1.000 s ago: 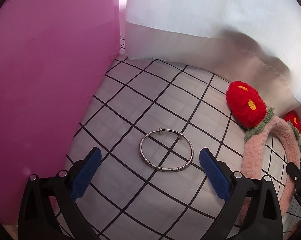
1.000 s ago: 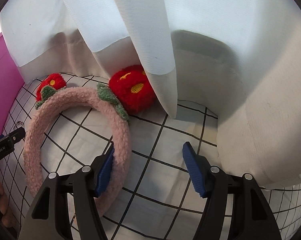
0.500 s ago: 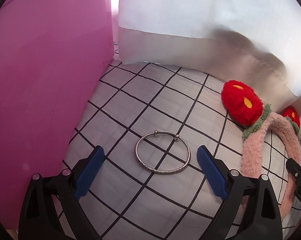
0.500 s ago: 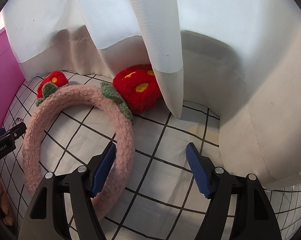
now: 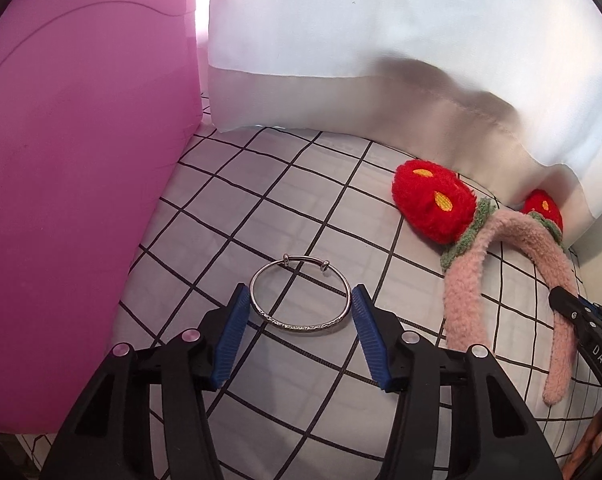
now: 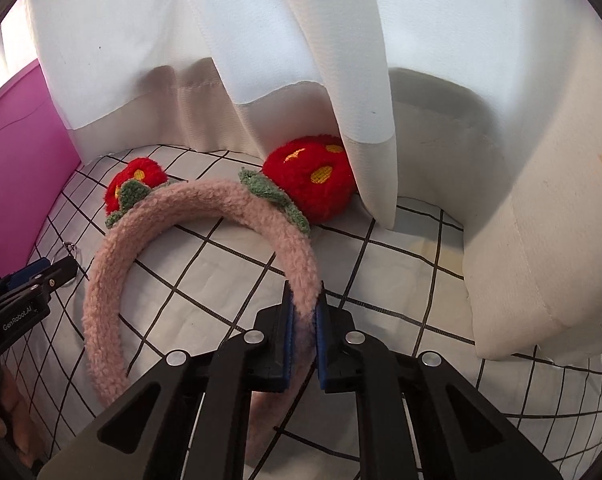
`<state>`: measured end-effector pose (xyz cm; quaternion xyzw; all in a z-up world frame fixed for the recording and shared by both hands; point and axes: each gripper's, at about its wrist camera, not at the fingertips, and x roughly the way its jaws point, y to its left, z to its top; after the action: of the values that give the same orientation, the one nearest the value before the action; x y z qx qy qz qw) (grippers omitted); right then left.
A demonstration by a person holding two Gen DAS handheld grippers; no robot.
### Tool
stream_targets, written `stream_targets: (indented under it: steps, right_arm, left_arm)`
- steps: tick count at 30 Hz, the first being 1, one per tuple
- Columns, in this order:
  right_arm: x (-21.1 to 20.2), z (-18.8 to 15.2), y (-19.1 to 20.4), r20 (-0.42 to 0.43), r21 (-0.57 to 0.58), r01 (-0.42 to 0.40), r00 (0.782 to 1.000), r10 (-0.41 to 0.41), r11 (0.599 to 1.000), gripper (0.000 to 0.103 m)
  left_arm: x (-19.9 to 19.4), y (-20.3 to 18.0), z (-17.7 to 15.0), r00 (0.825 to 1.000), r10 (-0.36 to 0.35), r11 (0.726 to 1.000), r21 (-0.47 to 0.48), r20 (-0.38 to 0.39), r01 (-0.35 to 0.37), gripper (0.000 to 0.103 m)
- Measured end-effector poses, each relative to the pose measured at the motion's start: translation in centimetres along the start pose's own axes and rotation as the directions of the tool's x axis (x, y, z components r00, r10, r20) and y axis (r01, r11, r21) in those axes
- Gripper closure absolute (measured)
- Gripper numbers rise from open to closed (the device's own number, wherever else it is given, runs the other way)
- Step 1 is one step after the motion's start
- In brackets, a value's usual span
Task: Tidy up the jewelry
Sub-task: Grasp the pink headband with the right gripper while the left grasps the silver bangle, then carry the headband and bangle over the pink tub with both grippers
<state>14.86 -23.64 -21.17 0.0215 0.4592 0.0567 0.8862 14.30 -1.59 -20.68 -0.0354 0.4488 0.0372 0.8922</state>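
The right gripper (image 6: 303, 320) pinches the headband (image 6: 205, 208) (fuzzy, so squeeze firmly); the left gripper (image 5: 299, 320) straddles the bangle (image 5: 300, 300) at twelve o'clock, seemingly untouched.

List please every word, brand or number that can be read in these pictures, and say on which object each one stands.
"GenRobot.AI": white print on the black body of the left gripper, seen in the right wrist view.
"DAS": white letters on the black body of the right gripper, seen in the left wrist view; the word is cut off at the picture's edge.
No other text is visible.
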Motion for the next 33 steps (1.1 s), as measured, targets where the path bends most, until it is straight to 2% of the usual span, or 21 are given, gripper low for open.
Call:
stream_targets:
  steps: [6, 15, 25, 33]
  right_arm:
    - [-2.0, -0.1, -0.6, 0.044, 0.037, -0.07, 0.997, 0.069, 0.997, 0.094]
    - [-6.1, -0.5, -0.1, 0.093, 0.009, -0.08, 0.993, 0.079, 0.997, 0.094]
    - [-11.8, -0.7, 0.8, 0.158, -0.038, -0.053, 0.986, 0.058, 0.998, 0.094]
    - [-16.7, -0.1, 1.6, 0.233, -0.053, -0.017, 0.972, 0.029, 0.998, 0.094]
  left_arm:
    - [-3.1, -0.5, -0.7, 0.999, -0.043, 0.999, 0.023, 0.024, 0.043, 0.052]
    - [-7.6, -0.8, -0.5, 0.993, -0.107, 0.994, 0.041, 0.055, 0.104, 0.052]
    - [-12.3, -1.2, 0.3, 0.981, -0.154, 0.985, 0.102, 0.115, 0.142, 0.052]
    - [-17.7, -1.2, 1.7, 0.957, -0.216, 0.971, 0.149, 0.191, 0.19, 0.052]
